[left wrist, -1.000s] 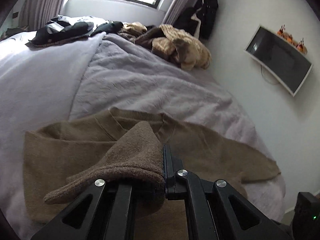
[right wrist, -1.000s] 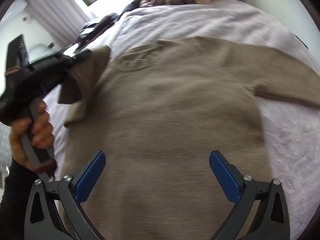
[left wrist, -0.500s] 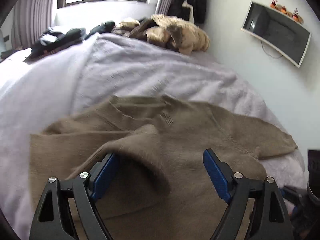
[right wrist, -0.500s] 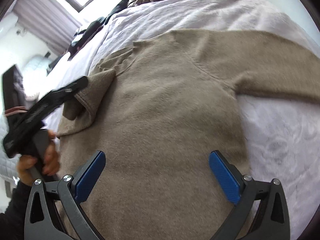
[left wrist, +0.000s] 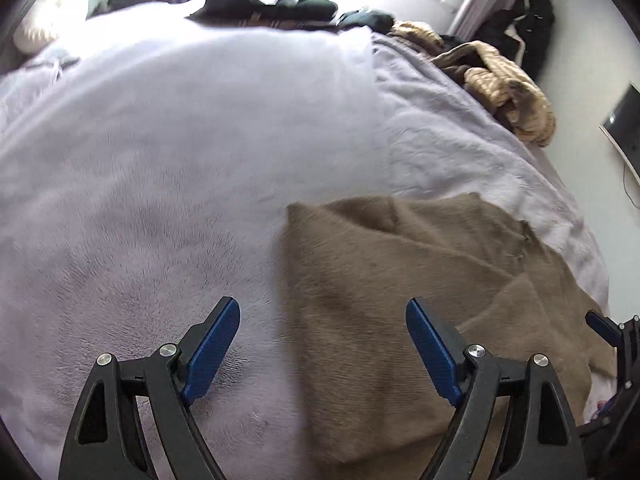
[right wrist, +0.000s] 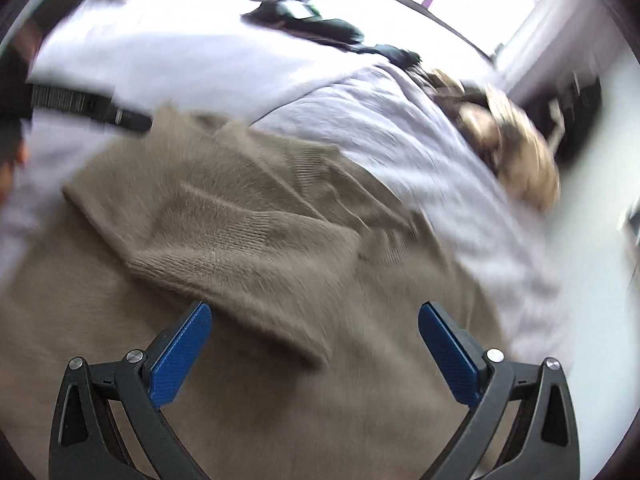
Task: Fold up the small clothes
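Observation:
A brown knit sweater [left wrist: 420, 272] lies flat on the pale lilac bed cover, with one sleeve [right wrist: 248, 240] folded in across its body. My left gripper [left wrist: 320, 348] is open and empty, low over the sweater's left edge. My right gripper [right wrist: 316, 348] is open and empty, just above the folded sleeve's cuff end. The left gripper also shows in the right wrist view [right wrist: 88, 108], at the upper left beside the sweater. The right wrist view is blurred by motion.
The bed cover [left wrist: 160, 160] spreads wide to the left. Dark clothes [left wrist: 276, 8] and a heap of tan and brown clothes [left wrist: 504, 84] lie at the far end. A wall with a screen [left wrist: 624, 128] is at the right.
My left gripper opened and let go of the sleeve, which now lies folded across the sweater. It then swung left toward the sweater's edge. My right gripper moved up over the sleeve.

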Motion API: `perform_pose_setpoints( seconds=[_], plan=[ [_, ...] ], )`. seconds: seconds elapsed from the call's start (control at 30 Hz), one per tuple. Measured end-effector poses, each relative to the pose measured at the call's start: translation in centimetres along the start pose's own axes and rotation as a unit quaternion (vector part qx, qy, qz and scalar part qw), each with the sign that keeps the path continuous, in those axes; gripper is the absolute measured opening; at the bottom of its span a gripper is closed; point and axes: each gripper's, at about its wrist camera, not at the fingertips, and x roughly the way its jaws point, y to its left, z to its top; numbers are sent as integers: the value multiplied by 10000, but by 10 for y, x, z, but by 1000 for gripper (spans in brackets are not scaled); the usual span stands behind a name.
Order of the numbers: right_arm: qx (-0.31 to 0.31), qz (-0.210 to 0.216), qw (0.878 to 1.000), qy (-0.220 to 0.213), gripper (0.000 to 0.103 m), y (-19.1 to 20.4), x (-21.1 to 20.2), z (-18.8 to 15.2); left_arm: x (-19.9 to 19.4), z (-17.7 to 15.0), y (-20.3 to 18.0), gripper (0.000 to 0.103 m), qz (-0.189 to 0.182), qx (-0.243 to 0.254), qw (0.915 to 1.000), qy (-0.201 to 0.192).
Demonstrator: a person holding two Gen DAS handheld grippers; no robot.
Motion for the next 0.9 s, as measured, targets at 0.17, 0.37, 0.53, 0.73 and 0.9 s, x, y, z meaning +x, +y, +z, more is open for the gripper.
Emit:
perform_pose_setpoints(
  seconds=[0.17, 0.37, 0.53, 0.73, 0.9],
  plan=[
    [248, -38, 9996, -124, 41, -20, 12, 4, 22, 3, 12, 86, -262, -296, 9989, 250],
    [4229, 1828, 8875, -79, 37, -149, 42, -66, 30, 9, -4, 86, -295, -58, 9990, 335],
    [5798, 2804, 7650, -37, 70, -184, 74, -139, 40, 13, -11, 86, -310, -111, 9986, 410],
    [6039, 2846, 7444, -114, 8, -190, 75, -134, 26, 22, -13, 14, -711, -301, 9968, 193],
    [5663, 2401, 7877, -342, 8, -197, 58, -126, 26, 23, -11, 15, -355, 125, 9992, 113]
  ],
)
